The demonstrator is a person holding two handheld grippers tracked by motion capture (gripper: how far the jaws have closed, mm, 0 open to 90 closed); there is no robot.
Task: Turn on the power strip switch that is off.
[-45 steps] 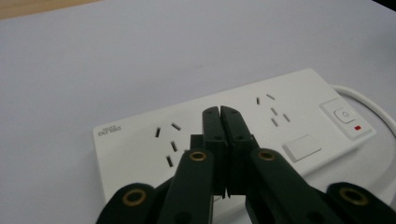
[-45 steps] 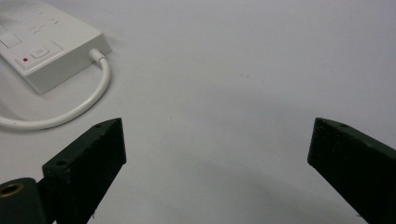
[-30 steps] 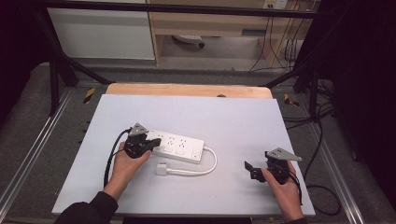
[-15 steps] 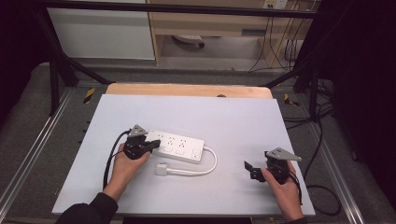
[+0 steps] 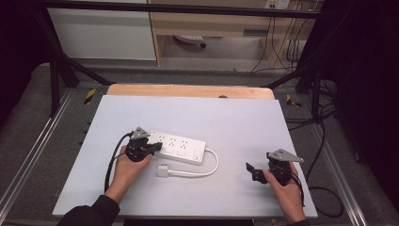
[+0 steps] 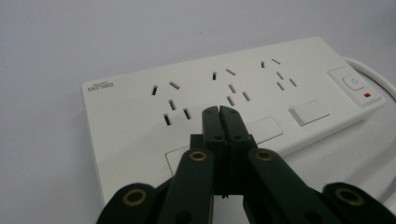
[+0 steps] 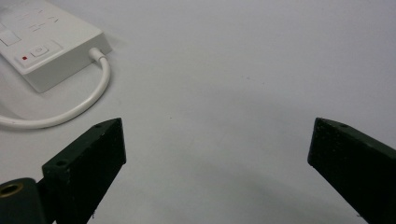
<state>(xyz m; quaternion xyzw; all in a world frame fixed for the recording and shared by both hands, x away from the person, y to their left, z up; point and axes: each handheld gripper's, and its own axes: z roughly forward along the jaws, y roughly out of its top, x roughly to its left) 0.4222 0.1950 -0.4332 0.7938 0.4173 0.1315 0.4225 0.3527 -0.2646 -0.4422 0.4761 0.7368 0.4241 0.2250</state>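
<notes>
Nothing has moved since the earlier frames: both hands stay in place. Left gripper (image 5: pixel 155 147) rests with its jaws pressed together over the near end of the power strip (image 5: pixel 181 147), which lies mid-table, its long axis running left to right, cable end at the right. Right gripper (image 5: pixel 251 170) rests well apart with its jaws wide.
</notes>
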